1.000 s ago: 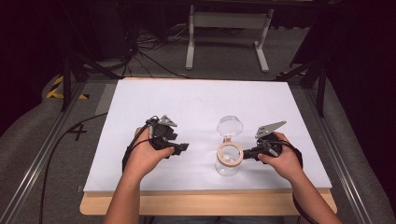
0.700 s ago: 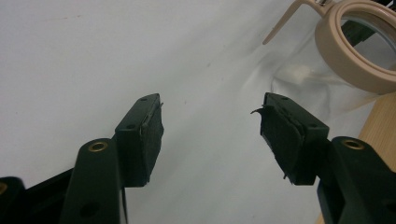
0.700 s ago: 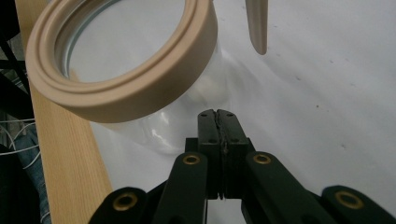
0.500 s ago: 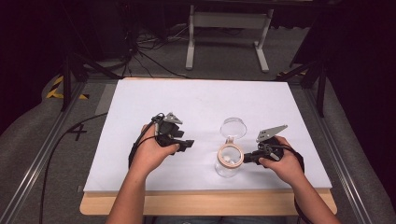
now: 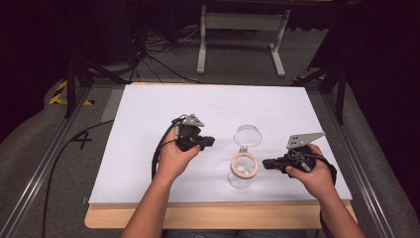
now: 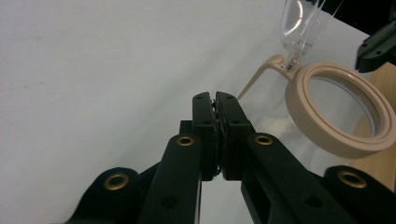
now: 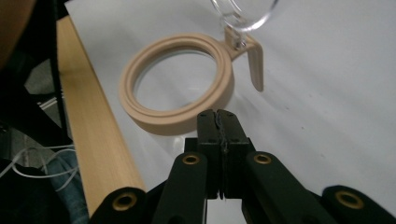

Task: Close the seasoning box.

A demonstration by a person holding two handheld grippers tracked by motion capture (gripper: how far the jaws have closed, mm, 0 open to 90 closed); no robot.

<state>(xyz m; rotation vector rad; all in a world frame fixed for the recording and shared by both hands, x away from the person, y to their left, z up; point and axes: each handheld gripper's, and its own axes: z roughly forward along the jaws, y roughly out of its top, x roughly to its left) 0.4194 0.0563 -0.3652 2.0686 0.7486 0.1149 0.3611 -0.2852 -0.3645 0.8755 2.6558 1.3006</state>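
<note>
Overhead, a white table (image 5: pixel 148 148) spreads beneath two hands, with a clear glass jar (image 5: pixel 242 173) standing near its front edge, between the grippers and touching neither. The jar's tan ring (image 5: pixel 244 165) frames the open mouth, and its clear hinged lid (image 5: pixel 247 135) hangs flung back behind it.

The left gripper (image 5: pixel 207 142) has swung inward over the past second: it pointed at bare tabletop then, and now aims toward the jar from the left, stopping just short of it. Its jaws are pressed together on nothing, as the left gripper view (image 6: pixel 215 100) shows. The right gripper (image 5: pixel 267 163) has hardly shifted; it lies low at the jar's right with its tip near the tan ring, jaws likewise clenched and empty (image 7: pixel 217 114).

That inward swing suggests both grippers are closing on the jar, perhaps one to steady it and one to work the lid, though neither has made contact.

Small pale pieces (image 5: pixel 241 169) sit inside the jar; what they are is too small to tell. The lid is cut off at the top of both gripper views.
</note>
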